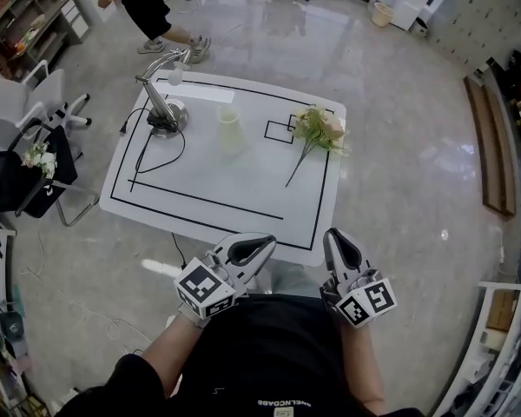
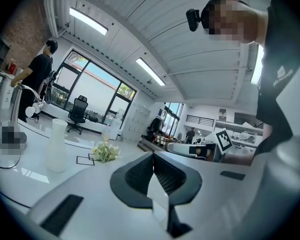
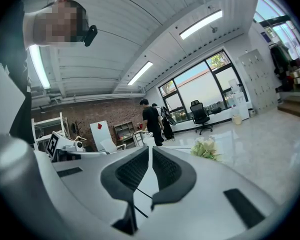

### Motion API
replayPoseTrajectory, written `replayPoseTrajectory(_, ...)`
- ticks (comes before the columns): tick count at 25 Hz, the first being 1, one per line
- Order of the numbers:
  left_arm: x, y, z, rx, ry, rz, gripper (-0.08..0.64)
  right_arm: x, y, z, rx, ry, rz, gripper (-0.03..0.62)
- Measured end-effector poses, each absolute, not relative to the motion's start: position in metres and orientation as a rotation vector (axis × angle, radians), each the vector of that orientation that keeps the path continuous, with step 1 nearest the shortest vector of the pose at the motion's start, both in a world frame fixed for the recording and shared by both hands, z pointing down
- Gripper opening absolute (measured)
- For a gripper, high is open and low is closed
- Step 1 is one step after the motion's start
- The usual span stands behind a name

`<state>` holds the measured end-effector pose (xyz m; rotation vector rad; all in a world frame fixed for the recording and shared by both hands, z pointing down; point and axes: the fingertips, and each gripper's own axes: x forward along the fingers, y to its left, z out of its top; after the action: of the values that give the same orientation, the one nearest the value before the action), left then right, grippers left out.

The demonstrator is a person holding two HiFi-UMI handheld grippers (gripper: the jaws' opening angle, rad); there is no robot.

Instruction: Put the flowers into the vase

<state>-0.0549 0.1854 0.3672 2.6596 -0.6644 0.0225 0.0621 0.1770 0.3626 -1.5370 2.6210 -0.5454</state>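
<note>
A bunch of pale flowers with a long stem lies at the right side of the white table. A cream vase stands upright near the table's middle. Both grippers are held close to the person's body, below the table's near edge and apart from both objects. My left gripper is shut and holds nothing. My right gripper is shut and empty too. The left gripper view has the vase at left and the flowers beyond it. The right gripper view shows the flowers far off.
A desk lamp with a black cable stands at the table's back left. Black tape lines mark the tabletop. A black chair with another flower bunch sits left of the table. A person stands beyond the table, on a glossy floor.
</note>
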Motion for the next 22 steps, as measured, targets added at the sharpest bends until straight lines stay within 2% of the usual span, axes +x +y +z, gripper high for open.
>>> replayPoseTrajectory(22, 0.021, 0.097, 0.375, 2.572, -0.875, 0.129, 0.008, 0.134, 0.081, 0.376, -1.333, 2.728, -0.667, 0.014)
